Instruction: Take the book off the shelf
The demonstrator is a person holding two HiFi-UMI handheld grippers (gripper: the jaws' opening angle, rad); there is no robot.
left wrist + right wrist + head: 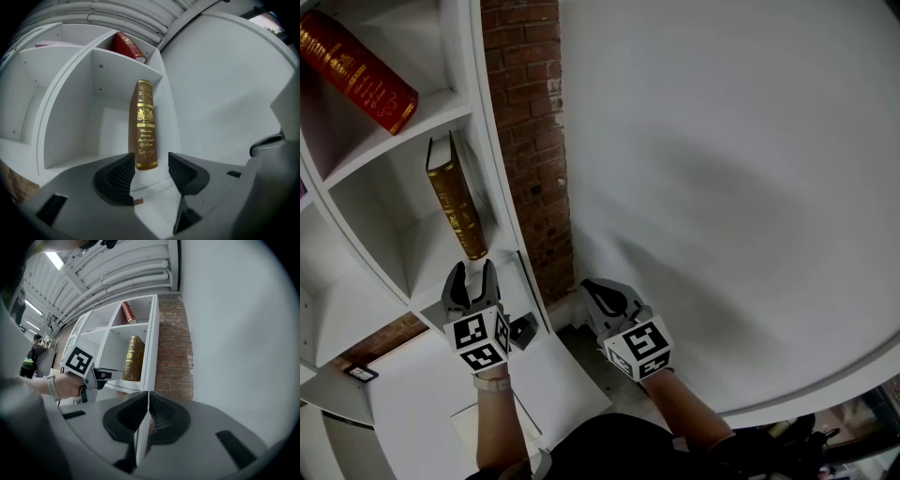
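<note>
— Where the head view looks steeply down, what is there?

— A smooth white shelf [441, 111] of square compartments, beside a strip of rough red brick [525, 141] and a plain white wall [722, 187]. The book [457, 202] is a thick brown hardback with gold tooling. It stands at the right side of one compartment, near its front edge. A red book [356, 70] leans in the compartment above.

— And the claws?

— The left claw [472, 279] sits just below the book's foot, jaws apart and touching nothing. The right claw [595, 292] is off by the wall.

— The left gripper view?

— The ribbed dark pads stand moderately wide and empty. The book's spine [145, 126], with a gold crest and lettering, rises upright beyond the gap.

— The right gripper view?

— Its jaws are pressed together on nothing. Past them a hand [63, 386] holds the left claw in front of the book's compartment.
</note>
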